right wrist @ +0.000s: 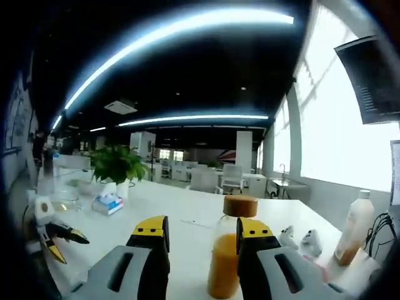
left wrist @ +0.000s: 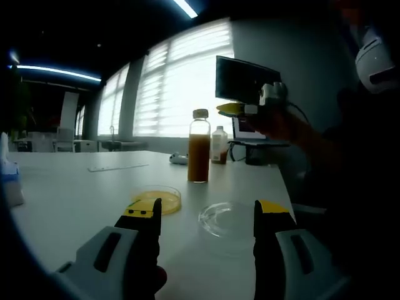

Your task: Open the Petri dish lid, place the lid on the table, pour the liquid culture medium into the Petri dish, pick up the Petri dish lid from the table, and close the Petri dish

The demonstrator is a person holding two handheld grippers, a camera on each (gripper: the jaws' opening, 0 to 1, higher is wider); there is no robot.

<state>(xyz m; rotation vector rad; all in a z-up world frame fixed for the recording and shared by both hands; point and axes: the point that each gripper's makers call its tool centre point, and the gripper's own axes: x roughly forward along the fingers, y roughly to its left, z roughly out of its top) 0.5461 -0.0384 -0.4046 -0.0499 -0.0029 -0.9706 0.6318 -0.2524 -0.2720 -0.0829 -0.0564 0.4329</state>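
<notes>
Left gripper [left wrist: 206, 215]: jaws spread wide, nothing between them, low over the white table [left wrist: 75, 194]. Petri dish [left wrist: 157, 199] with yellow contents sits in front of the bottle [left wrist: 199, 146] of orange-brown liquid. Clear lid [left wrist: 226, 219] lies flat on the table, just right of the dish. Right gripper [left wrist: 240, 109] is raised to the bottle's upper right.

Dim room, strong backlight
Blinded windows [left wrist: 181, 81] blow out white; ceiling light strips [right wrist: 181, 28] glare; fisheye edges bend and darken.
</notes>
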